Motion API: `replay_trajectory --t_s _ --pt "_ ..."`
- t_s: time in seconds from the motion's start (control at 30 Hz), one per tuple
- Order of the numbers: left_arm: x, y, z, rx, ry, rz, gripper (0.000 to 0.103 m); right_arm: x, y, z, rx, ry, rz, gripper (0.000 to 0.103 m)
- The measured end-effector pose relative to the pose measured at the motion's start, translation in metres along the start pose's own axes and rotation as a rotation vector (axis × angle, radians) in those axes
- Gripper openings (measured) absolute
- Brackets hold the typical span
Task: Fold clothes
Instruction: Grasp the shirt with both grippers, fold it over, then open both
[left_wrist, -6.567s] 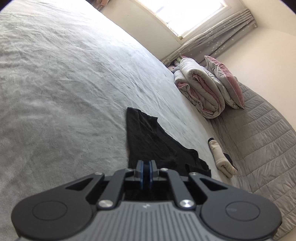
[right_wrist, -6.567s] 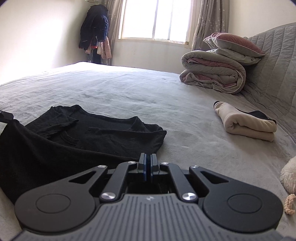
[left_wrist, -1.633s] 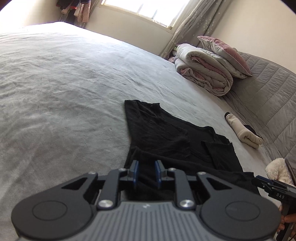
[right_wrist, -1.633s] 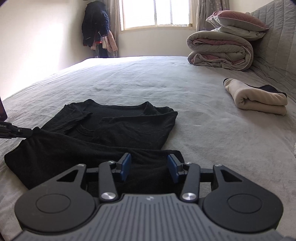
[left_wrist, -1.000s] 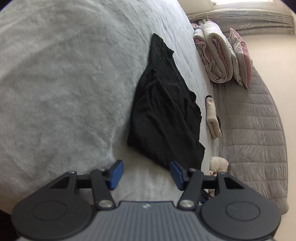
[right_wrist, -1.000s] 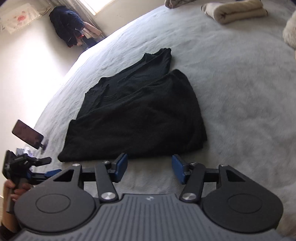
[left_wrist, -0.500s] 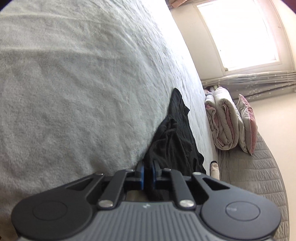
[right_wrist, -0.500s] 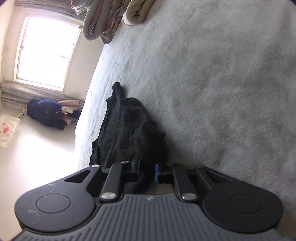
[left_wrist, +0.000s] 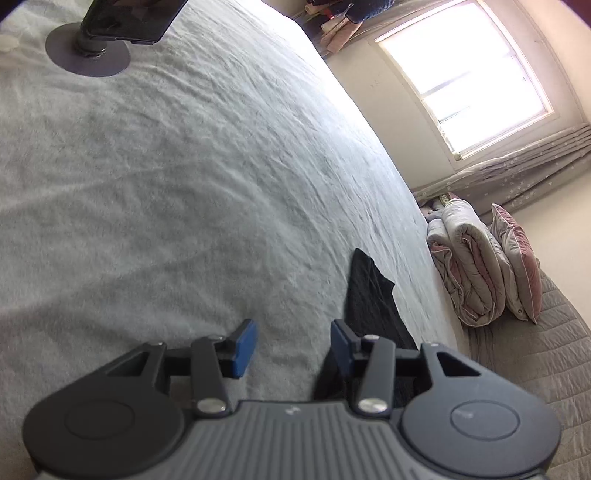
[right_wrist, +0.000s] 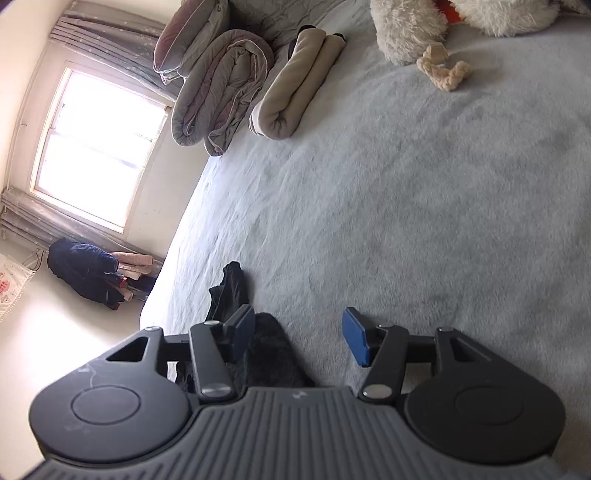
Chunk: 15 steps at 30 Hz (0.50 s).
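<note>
Both views ride low and close over the wide grey bed (left_wrist: 184, 184), each tilted to one side. The left wrist view looks along the bed from the left hand-held gripper (left_wrist: 293, 347), towards the bright window (left_wrist: 469, 77) and the rolled grey-and-pink quilt (left_wrist: 469, 262) at far right. The right wrist view looks from the right hand-held gripper (right_wrist: 297, 338), towards the same window (right_wrist: 99, 147) and quilt (right_wrist: 218, 96). Both views also share the crumpled black cloth garment (left_wrist: 369, 295) (right_wrist: 231, 291), just ahead of the fingers.

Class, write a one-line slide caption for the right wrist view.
Open right tongs hover over a grey bed beside a folded black garment.
</note>
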<state>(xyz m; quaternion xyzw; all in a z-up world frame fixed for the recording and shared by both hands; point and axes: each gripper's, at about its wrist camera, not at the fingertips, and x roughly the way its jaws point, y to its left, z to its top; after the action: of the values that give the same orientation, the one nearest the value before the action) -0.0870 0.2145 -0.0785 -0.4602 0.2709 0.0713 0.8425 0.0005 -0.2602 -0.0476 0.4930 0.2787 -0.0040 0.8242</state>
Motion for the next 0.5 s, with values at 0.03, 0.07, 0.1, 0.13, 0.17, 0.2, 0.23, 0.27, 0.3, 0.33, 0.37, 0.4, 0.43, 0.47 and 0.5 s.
replay_trajectory --t_s 0.03,0.07,0.1,0.13,0.17,0.2,0.23,0.27,0.3,0.33,0.37,0.4,0.43,0.47,0.5 --pt "0.004 -0.002 0.002 0.022 -0.013 -0.005 0.056 0.005 0.001 0.001 -0.015 -0.013 -0.003 0.057" --pt "0.008 -0.005 0.004 0.047 -0.021 -0.005 0.057 0.012 0.003 0.003 -0.041 -0.023 -0.004 0.057" --pt "0.013 -0.010 0.005 0.076 -0.024 0.001 0.059 0.016 0.005 0.004 -0.072 -0.034 -0.004 0.057" --pt "0.018 -0.014 0.007 0.112 -0.028 0.005 0.063 0.022 0.007 0.005 -0.110 -0.050 -0.009 0.057" --pt "0.022 -0.019 0.008 0.155 -0.031 0.006 0.066 0.028 0.010 0.006 -0.134 -0.057 -0.016 0.057" --pt "0.027 -0.024 0.010 0.195 -0.033 0.010 0.069 0.035 0.013 0.008 -0.155 -0.061 -0.021 0.058" --pt "0.031 -0.028 0.012 0.230 -0.032 0.018 0.071 0.044 0.018 0.009 -0.190 -0.062 -0.023 0.059" --pt "0.037 -0.034 0.014 0.268 -0.029 0.025 0.072 0.051 0.022 0.011 -0.225 -0.061 -0.030 0.060" --pt "0.045 -0.040 0.016 0.304 -0.025 0.028 0.074 0.059 0.026 0.012 -0.256 -0.056 -0.038 0.061" --pt "0.053 -0.043 0.019 0.334 -0.019 0.028 0.076 0.066 0.030 0.013 -0.296 -0.051 -0.044 0.063" --pt "0.060 -0.047 0.023 0.364 -0.014 0.028 0.076 0.070 0.034 0.013 -0.337 -0.047 -0.045 0.068" --pt "0.068 -0.051 0.026 0.393 -0.008 0.028 0.076 0.078 0.039 0.013 -0.377 -0.039 -0.046 0.071" --pt "0.075 -0.055 0.029 0.423 -0.003 0.028 0.076 0.087 0.044 0.014 -0.419 -0.025 -0.047 0.071" --pt "0.083 -0.059 0.032 0.453 0.002 0.028 0.076 0.096 0.049 0.014 -0.474 -0.005 -0.047 0.072" --pt "0.090 -0.062 0.035 0.475 0.009 0.023 0.076 0.106 0.054 0.014 -0.528 0.015 -0.047 0.072"
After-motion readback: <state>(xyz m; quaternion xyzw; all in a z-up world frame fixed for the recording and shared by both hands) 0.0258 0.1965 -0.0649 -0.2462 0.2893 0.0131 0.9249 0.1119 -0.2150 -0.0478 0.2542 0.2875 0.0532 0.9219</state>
